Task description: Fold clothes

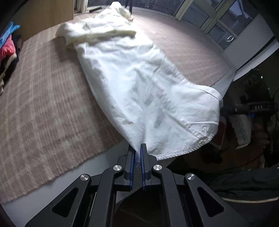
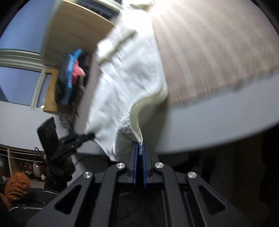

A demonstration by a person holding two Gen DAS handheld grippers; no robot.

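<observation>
A long white garment lies stretched across the brown checked bed cover, its far end bunched up. My left gripper is shut on one near corner of the hem, with cloth pinched between the blue pads. In the right wrist view, which is blurred, the same white garment hangs toward me, and my right gripper is shut on its other near corner at the seam. The right gripper also shows at the right of the left wrist view, at the garment's edge. The left gripper shows at the left of the right wrist view.
A pile of blue, pink and dark clothes sits at the far left of the bed, against a wooden headboard. Windows run along the far side. The grey mattress edge lies just below my grippers.
</observation>
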